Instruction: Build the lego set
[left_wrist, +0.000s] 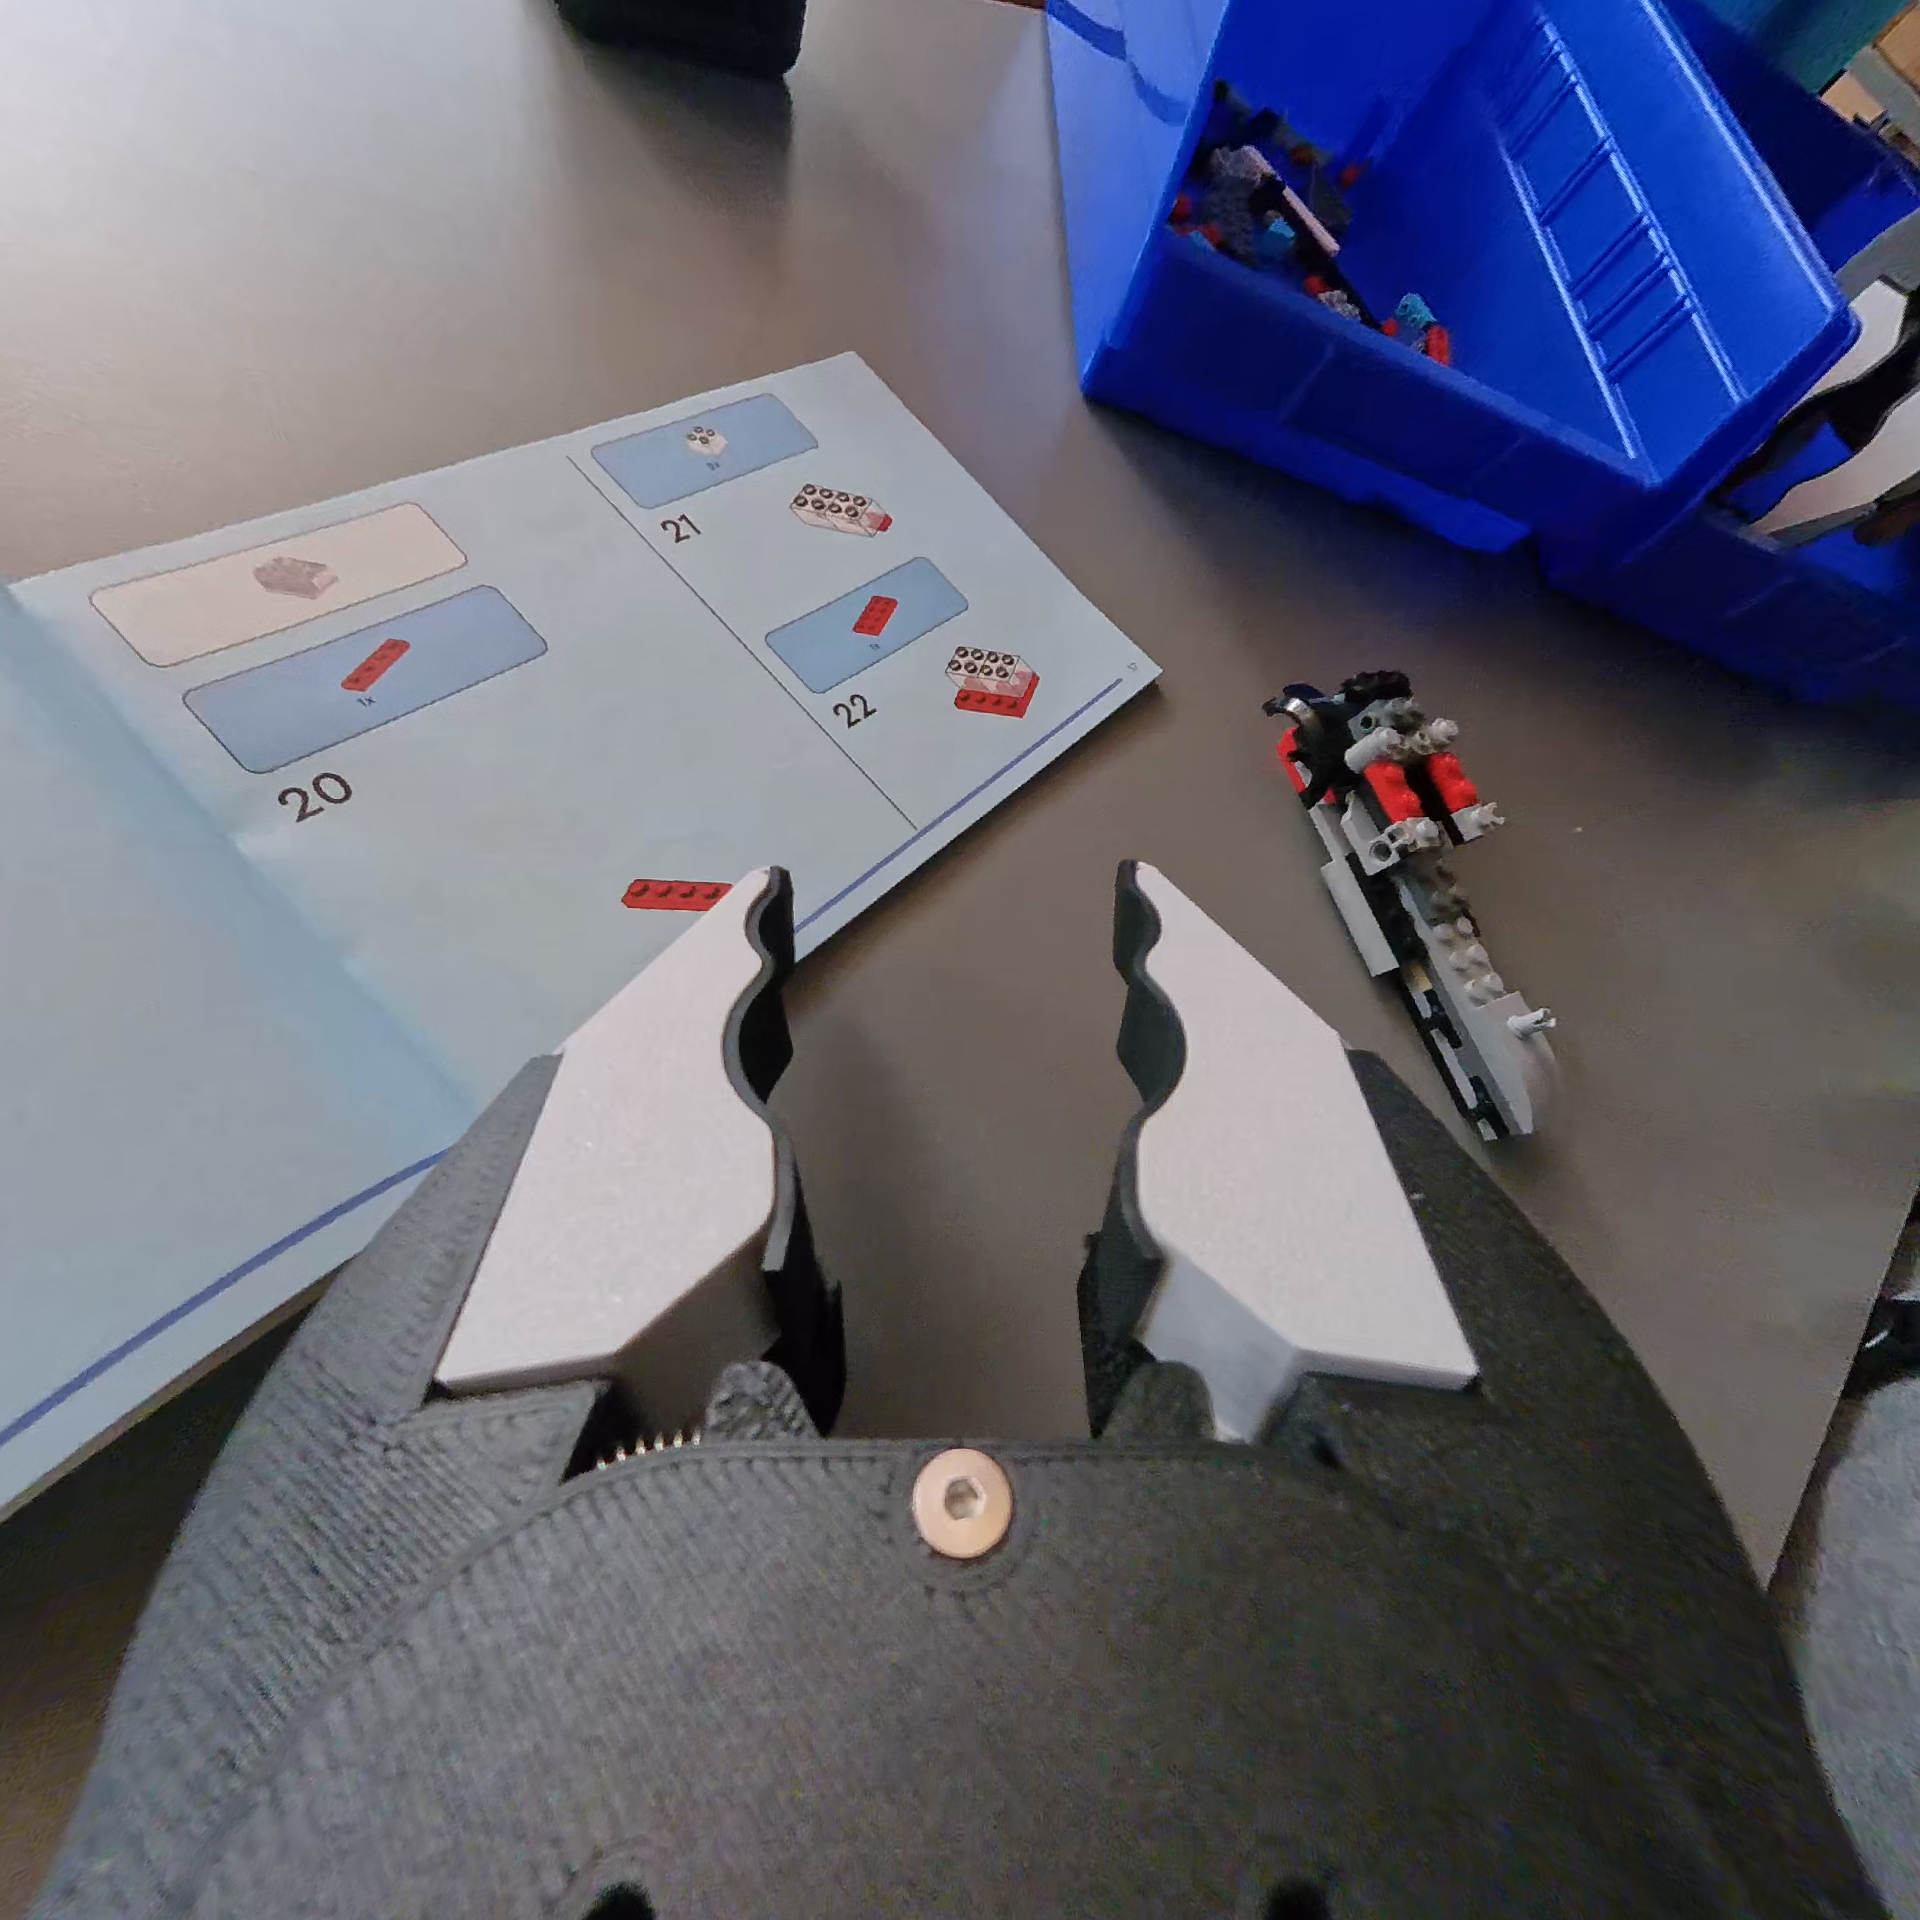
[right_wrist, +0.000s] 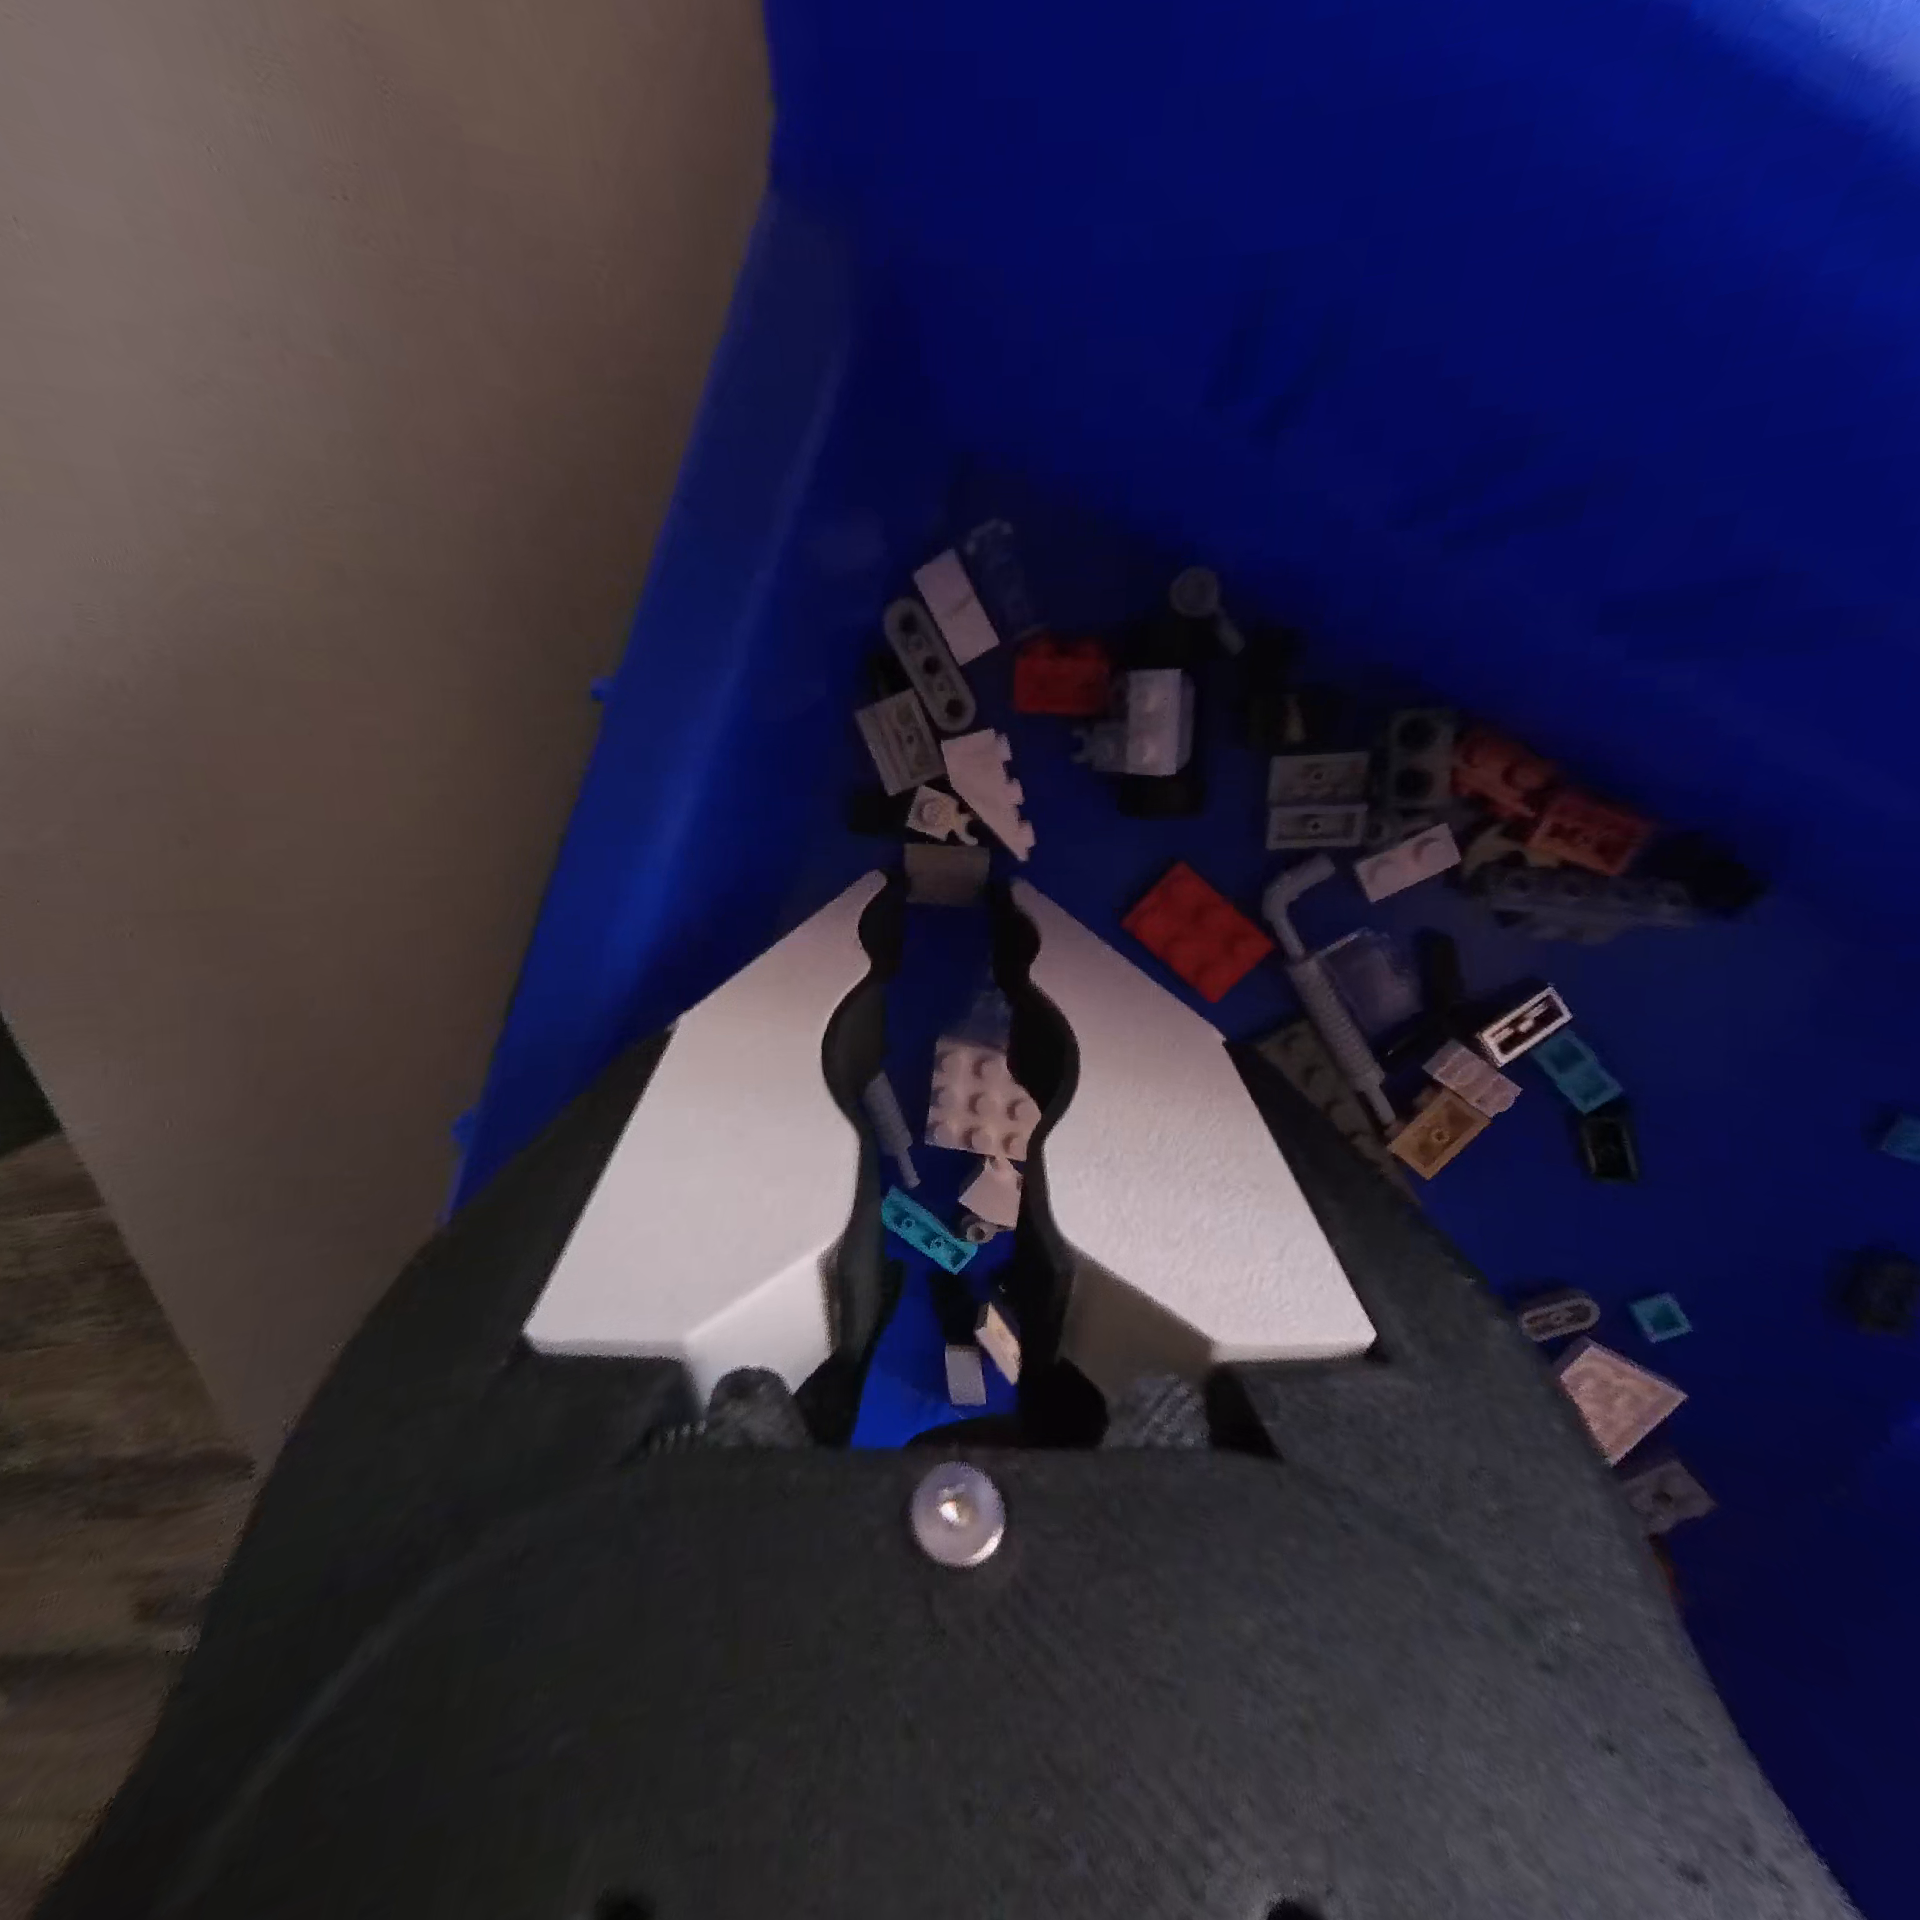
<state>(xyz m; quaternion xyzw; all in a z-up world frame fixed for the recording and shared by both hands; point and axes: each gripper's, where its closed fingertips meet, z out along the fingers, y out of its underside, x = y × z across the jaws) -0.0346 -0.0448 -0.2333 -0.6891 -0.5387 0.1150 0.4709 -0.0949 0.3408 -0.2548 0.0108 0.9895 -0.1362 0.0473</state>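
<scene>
My left gripper (left_wrist: 954, 873) is open and empty, low over the dark table (left_wrist: 935, 1143). A partly built grey, black and red lego model (left_wrist: 1403, 883) lies on the table just to its right. The open instruction booklet (left_wrist: 468, 831) lies to its left, under the left fingertip. My right gripper (right_wrist: 948, 885) is inside the blue bin (right_wrist: 1351, 364), its fingers shut on a small grey piece (right_wrist: 943, 871) at the tips. Loose grey, red, black and teal pieces (right_wrist: 1195, 930) lie on the bin floor around and under it.
The blue bin (left_wrist: 1299, 416) stands at the back right of the table, with the right gripper's body (left_wrist: 1849, 457) at its right edge. A dark object (left_wrist: 686, 31) sits at the far edge. A pale wall (right_wrist: 364, 520) is left of the bin. Spacing between my two grippers at the tips: around 40 cm.
</scene>
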